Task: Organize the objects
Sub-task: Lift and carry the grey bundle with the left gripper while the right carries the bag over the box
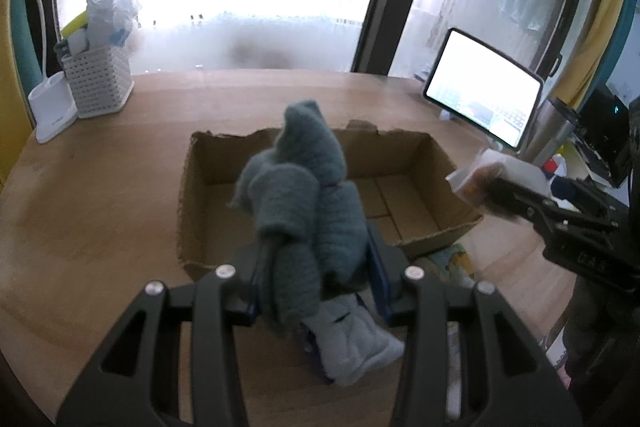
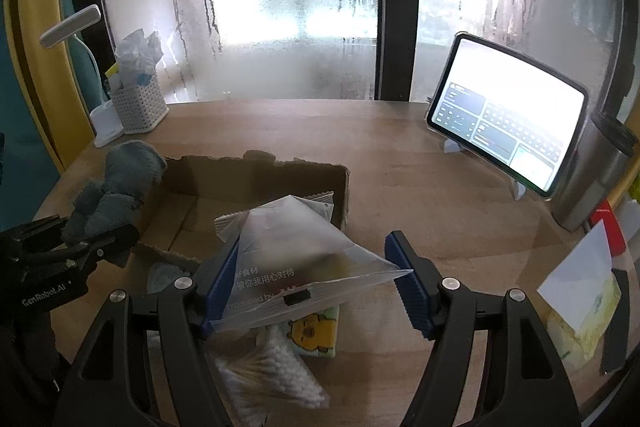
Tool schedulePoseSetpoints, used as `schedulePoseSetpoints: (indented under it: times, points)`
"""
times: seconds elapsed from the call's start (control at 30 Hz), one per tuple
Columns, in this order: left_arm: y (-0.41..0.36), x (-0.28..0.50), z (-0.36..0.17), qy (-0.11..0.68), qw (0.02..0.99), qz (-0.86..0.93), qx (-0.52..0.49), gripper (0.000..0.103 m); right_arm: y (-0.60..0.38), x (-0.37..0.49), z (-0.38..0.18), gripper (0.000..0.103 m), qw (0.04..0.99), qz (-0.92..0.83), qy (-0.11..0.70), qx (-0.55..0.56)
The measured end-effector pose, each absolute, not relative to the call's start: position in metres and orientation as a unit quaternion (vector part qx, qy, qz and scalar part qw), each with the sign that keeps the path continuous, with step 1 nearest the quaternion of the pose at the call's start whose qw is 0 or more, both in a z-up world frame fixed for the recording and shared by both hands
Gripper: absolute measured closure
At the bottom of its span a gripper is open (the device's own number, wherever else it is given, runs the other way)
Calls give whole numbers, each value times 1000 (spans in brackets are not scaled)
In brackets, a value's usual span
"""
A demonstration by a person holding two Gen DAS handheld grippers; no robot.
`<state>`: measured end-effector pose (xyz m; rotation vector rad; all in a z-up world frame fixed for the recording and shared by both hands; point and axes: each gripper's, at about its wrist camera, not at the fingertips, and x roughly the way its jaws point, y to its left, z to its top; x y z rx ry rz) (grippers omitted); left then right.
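Left hand-held gripper (image 1: 316, 283) clamps grey-green knit socks (image 1: 304, 187) above the cardboard box (image 1: 432, 163); right hand-held gripper (image 2: 316, 275) pinches a translucent snack pouch (image 2: 292, 251) at the box's near corner. Likely mid-transport. Next: lower both inside, release.

Black tool (image 2: 316, 279) arms, blue ribbed pads (image 2: 410, 285), silver screws.

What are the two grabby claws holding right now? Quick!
Left gripper: closed on the grey-green knitted cloth.
Right gripper: closed on the clear snack bag, held across its width.
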<state>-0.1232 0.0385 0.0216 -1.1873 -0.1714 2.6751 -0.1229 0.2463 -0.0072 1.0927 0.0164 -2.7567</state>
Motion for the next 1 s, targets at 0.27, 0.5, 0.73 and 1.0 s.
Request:
schedulePoseSetpoints:
  times: [0.27,0.5,0.73,1.0]
  points:
    - [52,-140,13,-54,111,900,-417,60,245,-145,-18,29,98,-921,3,378]
    - [57,-154,7,-56,111,896,-427,60,241,-164,-27,29,100,-917,3,387]
    - [61,-165,4,-52,117,893,-432,60,235,-180,-35,29,99,-914,3,395]
    - [59,-183,-9,-66,118,880,-456,60,235,-190,-44,29,91,-910,-7,404]
